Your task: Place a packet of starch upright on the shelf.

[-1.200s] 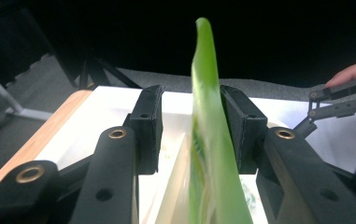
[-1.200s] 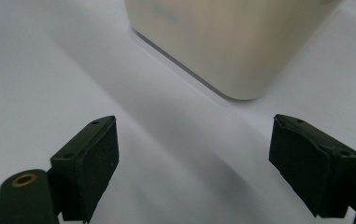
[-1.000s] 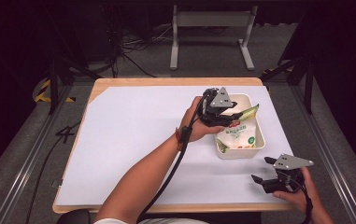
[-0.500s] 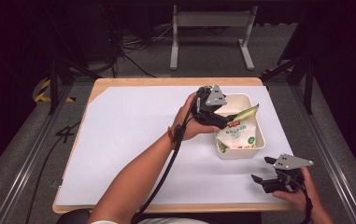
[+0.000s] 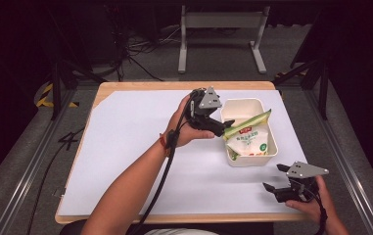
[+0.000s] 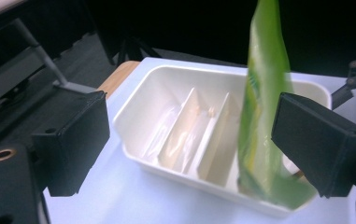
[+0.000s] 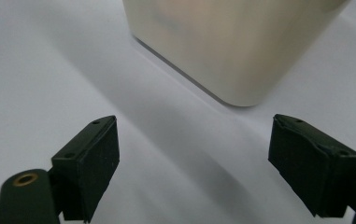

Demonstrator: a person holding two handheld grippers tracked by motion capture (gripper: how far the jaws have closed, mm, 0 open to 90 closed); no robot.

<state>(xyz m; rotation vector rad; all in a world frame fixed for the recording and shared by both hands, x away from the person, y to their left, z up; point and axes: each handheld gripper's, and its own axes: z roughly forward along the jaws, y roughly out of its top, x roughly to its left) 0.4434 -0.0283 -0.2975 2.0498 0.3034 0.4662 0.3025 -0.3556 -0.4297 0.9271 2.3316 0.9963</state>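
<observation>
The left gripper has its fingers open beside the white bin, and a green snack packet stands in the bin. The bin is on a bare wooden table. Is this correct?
Not quite: the white bin sits on a white sheet covering the table, whose wood shows at the edges, as the high view shows. The left gripper is open beside the bin, and the green snack packet stands in it.

Bright overhead light washes the white table (image 5: 125, 161), surroundings stay dark, and both gripper views are softly blurred.

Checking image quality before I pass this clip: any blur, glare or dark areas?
High view: surroundings dark, table evenly lit. Left gripper view: green packet smeared by blur, bin slightly soft. Right gripper view: bin wall out of focus, soft shadow beneath.
</observation>
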